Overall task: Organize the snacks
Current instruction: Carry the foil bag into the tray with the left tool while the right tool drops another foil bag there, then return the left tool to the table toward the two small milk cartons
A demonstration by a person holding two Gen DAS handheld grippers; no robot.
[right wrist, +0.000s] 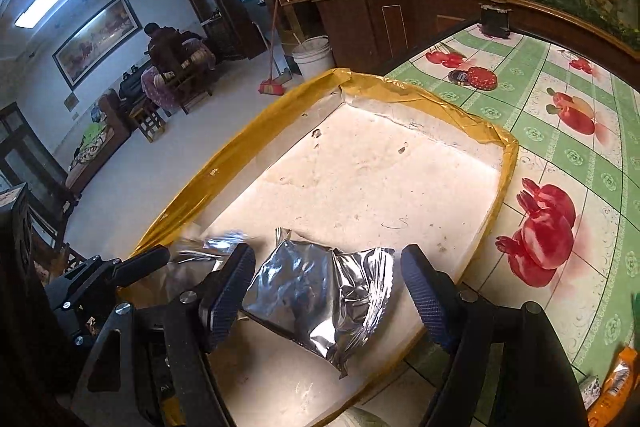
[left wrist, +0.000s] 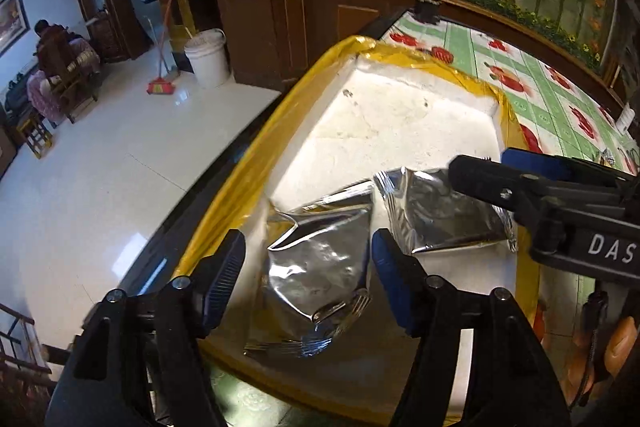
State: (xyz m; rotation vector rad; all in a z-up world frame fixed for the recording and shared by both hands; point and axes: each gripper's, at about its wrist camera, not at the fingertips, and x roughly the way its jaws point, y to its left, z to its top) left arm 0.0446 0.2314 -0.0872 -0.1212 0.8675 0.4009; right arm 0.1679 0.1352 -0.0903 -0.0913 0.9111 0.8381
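A white foam tray (left wrist: 248, 163) (right wrist: 240, 147) with a yellow taped rim lies on the table. Two crumpled silver snack packets rest on its near end. One silver packet (left wrist: 320, 267) lies between the fingers of my left gripper (left wrist: 308, 247), which is open, its pads clear of the foil. The second silver packet (right wrist: 320, 295) (left wrist: 440, 219) lies between the fingers of my right gripper (right wrist: 330, 259), also open with gaps at both sides. In the left wrist view the right gripper (left wrist: 492, 167) hangs just over its packet. The first packet (right wrist: 216, 243) shows blurred at the left in the right wrist view.
A green tablecloth (right wrist: 560, 155) printed with red fruit covers the table right of the tray. On it sit a red round tin (right wrist: 482, 78) and an orange packet (right wrist: 616, 387). The table's dark edge (left wrist: 224, 155) and white floor lie left of the tray. A person sits far across the room.
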